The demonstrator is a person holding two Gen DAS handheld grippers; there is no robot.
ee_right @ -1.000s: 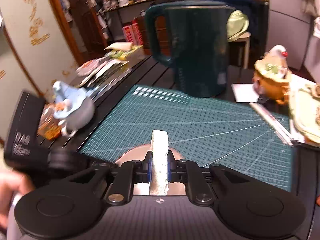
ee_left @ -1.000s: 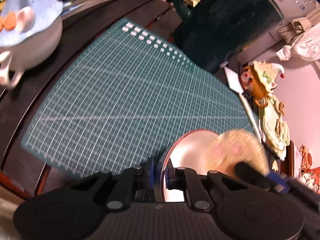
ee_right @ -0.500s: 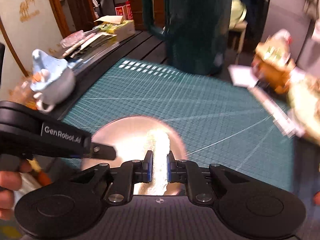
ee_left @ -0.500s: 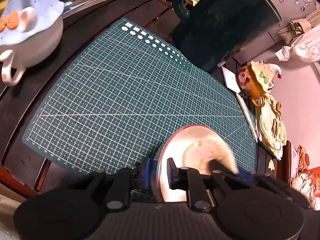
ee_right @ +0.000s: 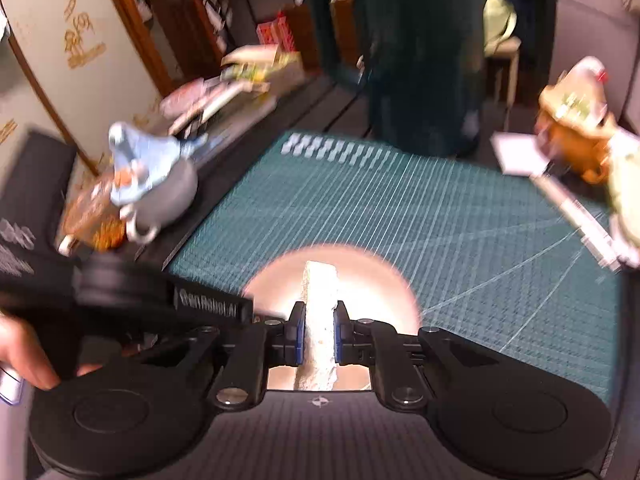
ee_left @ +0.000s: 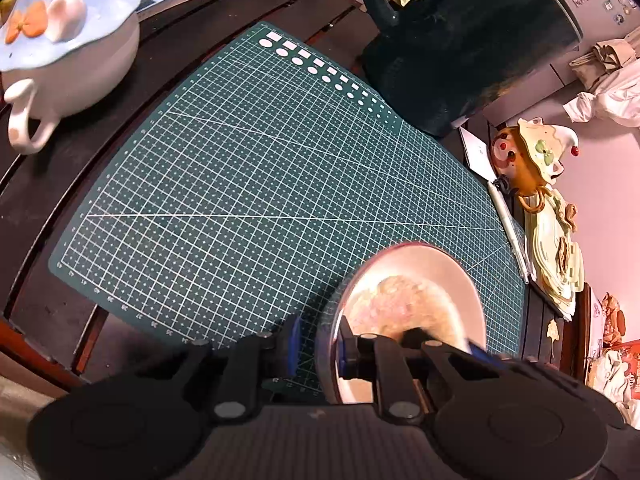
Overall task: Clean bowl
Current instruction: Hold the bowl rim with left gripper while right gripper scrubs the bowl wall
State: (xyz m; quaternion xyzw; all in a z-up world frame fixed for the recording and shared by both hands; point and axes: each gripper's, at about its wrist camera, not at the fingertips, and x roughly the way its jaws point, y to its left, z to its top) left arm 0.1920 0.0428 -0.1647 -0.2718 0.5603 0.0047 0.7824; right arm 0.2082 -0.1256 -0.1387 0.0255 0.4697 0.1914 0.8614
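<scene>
I am gripping the bowl (ee_left: pixel 412 280) by its rim with my left gripper (ee_left: pixel 316 348), jaws having just eased slightly; the bowl is sitting at the near edge of the green mat (ee_left: pixel 256 184). My right gripper (ee_right: pixel 319 338) is clenching a sponge (ee_right: pixel 320 292) inside the bowl.

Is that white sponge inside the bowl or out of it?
Inside. The sponge, pinched by the right gripper, reaches down within the bowl's rim.
</scene>
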